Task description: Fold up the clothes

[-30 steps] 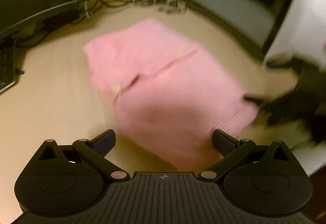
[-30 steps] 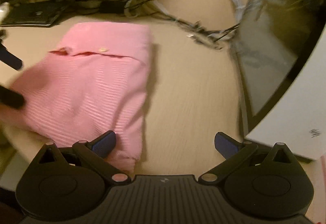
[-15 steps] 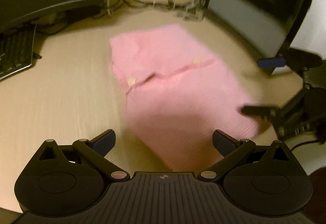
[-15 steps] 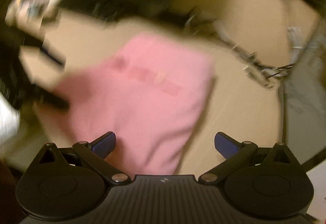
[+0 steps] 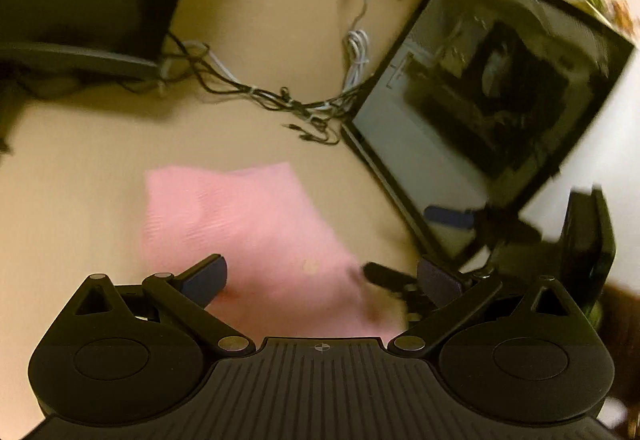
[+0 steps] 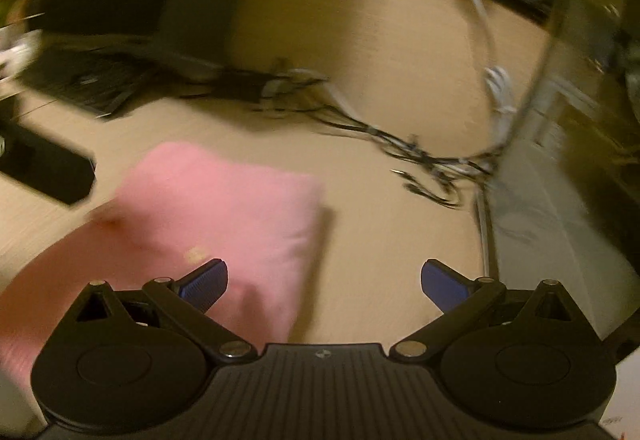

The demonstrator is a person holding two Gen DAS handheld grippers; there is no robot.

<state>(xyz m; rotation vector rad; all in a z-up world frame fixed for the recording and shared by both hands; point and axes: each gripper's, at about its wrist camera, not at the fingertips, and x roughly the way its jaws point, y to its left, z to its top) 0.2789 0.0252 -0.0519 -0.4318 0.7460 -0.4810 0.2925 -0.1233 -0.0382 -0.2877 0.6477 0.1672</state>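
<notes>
The pink garment (image 5: 248,240) lies on the worktop (image 5: 80,168) as a compact, roughly rectangular packet, filling the lower middle of the left wrist view and the lower left of the right wrist view. It looks folded already; whether another fold is due, the blurred frames do not settle. The left claw (image 5: 320,276) is spread wide and holds nothing, with the packet straight ahead between its fingers, its long axis running up-left. The right claw (image 6: 324,278) is likewise spread and empty; the packet sits off its left finger. By that, the left claw is the nearer.
</notes>
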